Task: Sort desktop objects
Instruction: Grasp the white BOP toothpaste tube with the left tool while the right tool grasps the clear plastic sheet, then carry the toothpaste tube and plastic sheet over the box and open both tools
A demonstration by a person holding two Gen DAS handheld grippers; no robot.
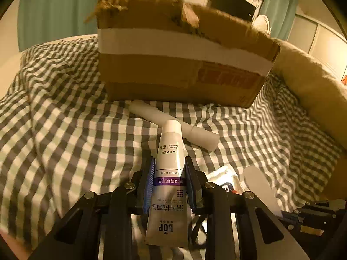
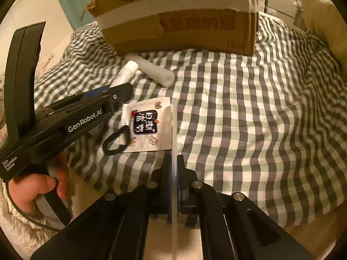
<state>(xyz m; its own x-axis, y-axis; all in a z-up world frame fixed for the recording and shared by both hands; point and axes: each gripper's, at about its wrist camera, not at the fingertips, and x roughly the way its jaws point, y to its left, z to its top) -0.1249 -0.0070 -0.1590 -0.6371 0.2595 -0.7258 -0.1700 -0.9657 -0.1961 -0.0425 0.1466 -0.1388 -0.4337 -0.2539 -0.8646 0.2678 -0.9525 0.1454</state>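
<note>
My left tongs clamp the toothpaste tube; my right tongs pinch a thin white strip. Ahead, nothing visibly boxed; sachet and hair tie remain leftward.

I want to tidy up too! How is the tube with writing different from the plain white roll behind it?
The toothpaste tube has printing and a purple band; the white roll is blank. The tube is pinched in the left hand-held gripper; the roll lies free on the checked cloth, by the cardboard box. Both are long and mostly white.
</note>
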